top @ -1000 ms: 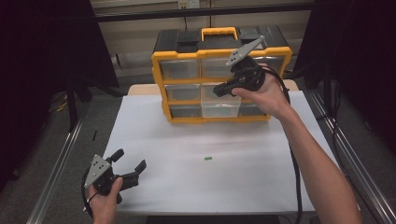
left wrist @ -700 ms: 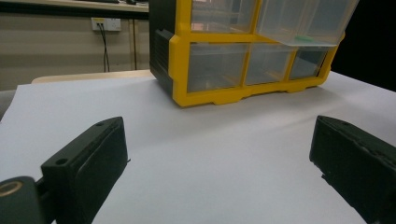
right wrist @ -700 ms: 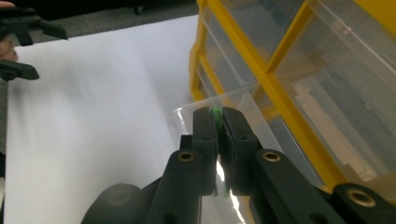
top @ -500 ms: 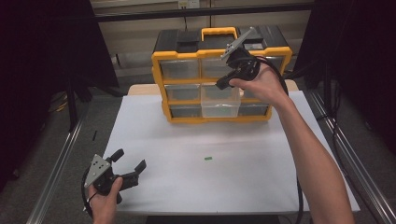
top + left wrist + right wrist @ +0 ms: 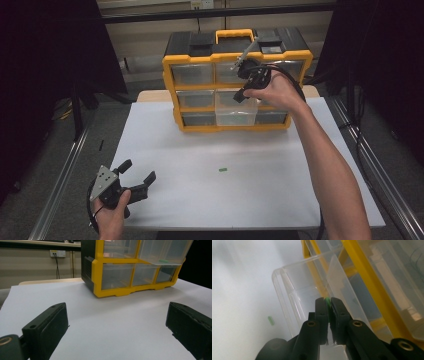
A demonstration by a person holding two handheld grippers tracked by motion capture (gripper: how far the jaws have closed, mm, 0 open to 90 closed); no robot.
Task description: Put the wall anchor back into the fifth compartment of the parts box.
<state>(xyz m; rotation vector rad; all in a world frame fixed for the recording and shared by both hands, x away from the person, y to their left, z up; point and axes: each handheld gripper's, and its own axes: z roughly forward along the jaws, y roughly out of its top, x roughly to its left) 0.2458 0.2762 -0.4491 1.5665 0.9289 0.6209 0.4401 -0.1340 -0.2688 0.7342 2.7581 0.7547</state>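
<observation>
White table (image 5: pixel 280 185) fills centre frame. Yellow drawer cabinet (image 5: pixel 170 75) top centre, clear middle drawer (image 5: pixel 235 112) pulled out. Right gripper (image 5: pixel 243 95) over that drawer, jaws clamped on a small green piece (image 5: pixel 327 300). Left gripper (image 5: pixel 136 174) lower left, jaws spread, nothing between them. Second green piece (image 5: pixel 222 170) loose mid-table.

The right gripper (image 5: pixel 242 95) is held far forward on an outstretched arm, angled downward, jaws pinched nearly together. The left gripper (image 5: pixel 136 175) sits low near the person's body, jaws spread wide, pointing forward.
</observation>
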